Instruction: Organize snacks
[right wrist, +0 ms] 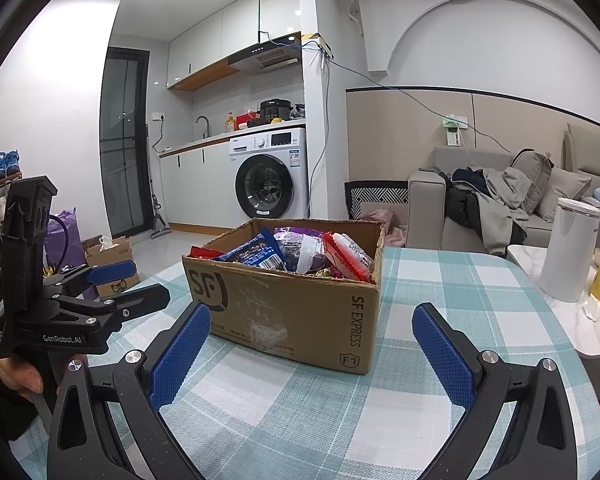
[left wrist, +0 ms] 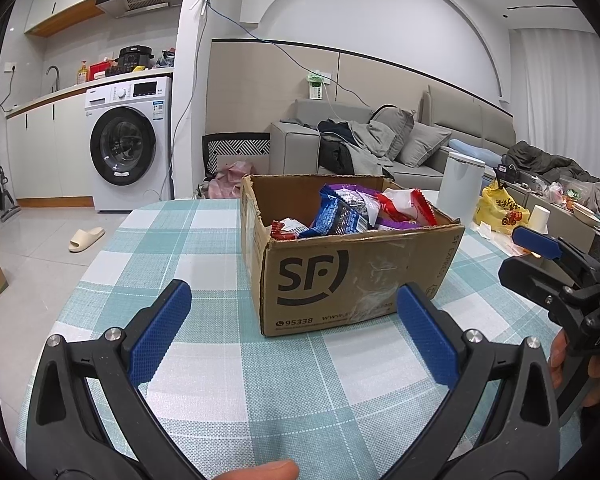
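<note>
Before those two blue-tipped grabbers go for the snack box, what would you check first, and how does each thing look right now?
1. Left gripper open and empty: ok.
2. Right gripper open and empty: ok.
3. Cardboard box upright on the checked tablecloth, flaps out of the way: ok.
4. Snack packets visible and reachable from above: ok; they lie piled on each other, so picking only one is uncertain.
5. Grippers apart from the box, nothing touching: ok.
6. Where the snacks should go: cannot tell.
</note>
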Motion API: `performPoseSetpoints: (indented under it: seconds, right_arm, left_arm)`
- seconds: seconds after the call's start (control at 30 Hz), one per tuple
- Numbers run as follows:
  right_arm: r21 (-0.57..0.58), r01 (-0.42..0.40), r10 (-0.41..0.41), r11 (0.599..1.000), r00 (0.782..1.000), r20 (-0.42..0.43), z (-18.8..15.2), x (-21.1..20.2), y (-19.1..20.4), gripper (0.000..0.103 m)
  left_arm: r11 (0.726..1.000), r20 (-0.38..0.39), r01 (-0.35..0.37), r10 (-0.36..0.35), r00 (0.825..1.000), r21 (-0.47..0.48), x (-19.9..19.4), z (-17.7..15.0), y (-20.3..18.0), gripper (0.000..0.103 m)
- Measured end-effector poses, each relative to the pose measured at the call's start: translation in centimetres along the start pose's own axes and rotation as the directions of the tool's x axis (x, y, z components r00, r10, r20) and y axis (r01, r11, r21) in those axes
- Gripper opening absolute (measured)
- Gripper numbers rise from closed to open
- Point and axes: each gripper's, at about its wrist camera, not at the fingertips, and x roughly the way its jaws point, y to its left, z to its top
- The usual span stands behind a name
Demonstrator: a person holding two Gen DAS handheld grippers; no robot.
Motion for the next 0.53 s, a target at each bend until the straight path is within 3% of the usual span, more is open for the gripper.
performPoseSetpoints:
  seconds: [0.53]
  right_arm:
    - [-0.002,0.002,-0.002,1.0,1.0,0.0,0.05,-0.01,-0.06,0.103]
  left_arm:
    - [1.0,-0.003,0.002,-0.002,1.0,0.004,0.27,-0.16,-0.25,0.103]
